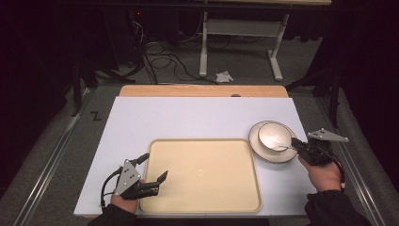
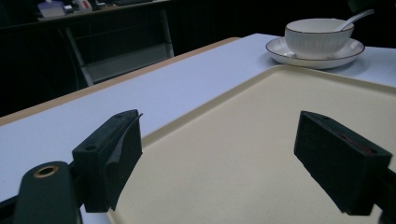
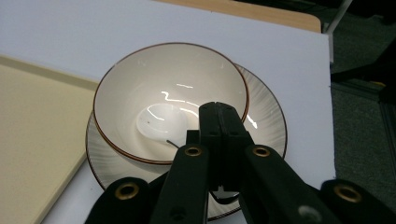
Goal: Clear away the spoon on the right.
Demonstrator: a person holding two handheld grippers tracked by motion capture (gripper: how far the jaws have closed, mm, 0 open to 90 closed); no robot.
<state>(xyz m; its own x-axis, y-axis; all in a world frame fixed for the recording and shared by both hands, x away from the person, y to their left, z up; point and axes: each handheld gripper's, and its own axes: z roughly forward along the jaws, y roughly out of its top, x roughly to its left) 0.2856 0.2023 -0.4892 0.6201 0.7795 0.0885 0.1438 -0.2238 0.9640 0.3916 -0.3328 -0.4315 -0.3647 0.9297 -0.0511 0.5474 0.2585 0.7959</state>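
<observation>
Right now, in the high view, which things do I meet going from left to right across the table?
Left gripper → tray → plate carrying the bowl → right gripper, shut on the spoon.

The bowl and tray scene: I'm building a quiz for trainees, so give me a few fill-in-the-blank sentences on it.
1. The bowl sits on a ____.
2. The right claw is shut on a ____ that rests in the bowl.
3. The left claw hangs ____ over the tray.
4. The tray holds ____.

Missing words: plate; spoon; open; nothing
</observation>
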